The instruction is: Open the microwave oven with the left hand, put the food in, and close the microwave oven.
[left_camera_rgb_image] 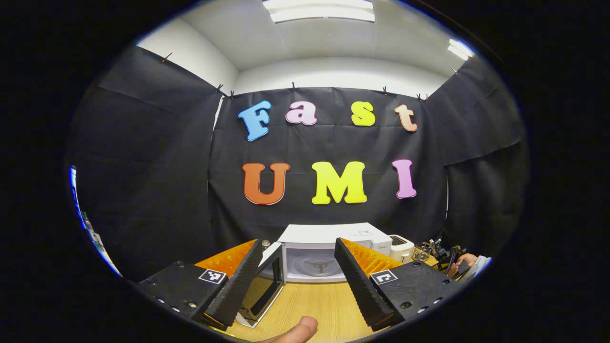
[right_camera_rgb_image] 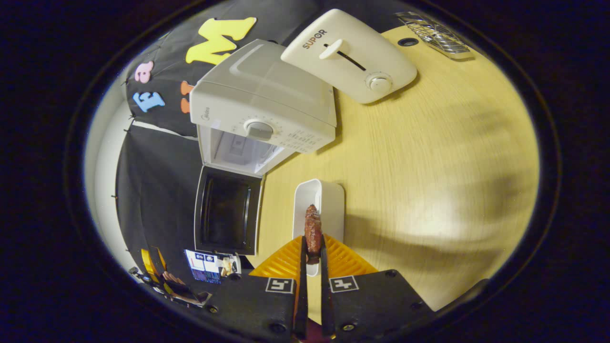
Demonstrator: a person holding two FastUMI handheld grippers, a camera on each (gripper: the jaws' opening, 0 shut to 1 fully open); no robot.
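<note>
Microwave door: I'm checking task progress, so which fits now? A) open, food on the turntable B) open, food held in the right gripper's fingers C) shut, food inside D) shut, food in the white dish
B: the microwave door hangs open, and the right gripper pinches the food above the white dish.

A white toaster (right_camera_rgb_image: pixel 350 55) is lying on the wooden desk (right_camera_rgb_image: pixel 429 157), far ahead of the right gripper and slightly to its right. A metal wire rack (right_camera_rgb_image: pixel 433 34) is sitting beyond it near the desk's far edge. Ceiling light panels (left_camera_rgb_image: pixel 321 10) are glowing high above the left gripper, over the black cloth wall (left_camera_rgb_image: pixel 157 157).
</note>
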